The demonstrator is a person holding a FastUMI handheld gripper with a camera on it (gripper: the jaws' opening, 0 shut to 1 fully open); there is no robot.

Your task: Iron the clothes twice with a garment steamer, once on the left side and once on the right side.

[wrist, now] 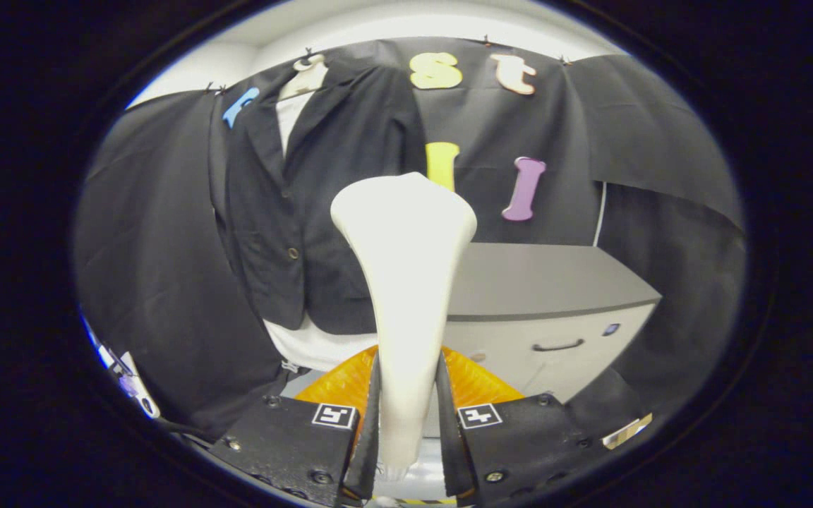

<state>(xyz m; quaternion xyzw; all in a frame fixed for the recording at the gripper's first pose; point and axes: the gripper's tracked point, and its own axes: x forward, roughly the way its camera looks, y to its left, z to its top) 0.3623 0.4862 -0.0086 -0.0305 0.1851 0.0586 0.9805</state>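
Note:
A white garment steamer [406,282] stands upright between my two fingers, its wide head up and its narrow handle pinched by both black fingers [371,416]. My gripper [408,409] is shut on that handle. A black jacket [322,190] over a white shirt hangs on a mannequin form against the booth wall, beyond the steamer and to its left. The steamer head sits in front of the jacket's right half and hides part of it. I cannot tell whether the head touches the cloth.
A grey cabinet [547,282] with a drawer handle [558,346] stands to the right behind the steamer. Something orange and ribbed [477,384] lies low just behind the fingers. Black cloth hangs on both sides.

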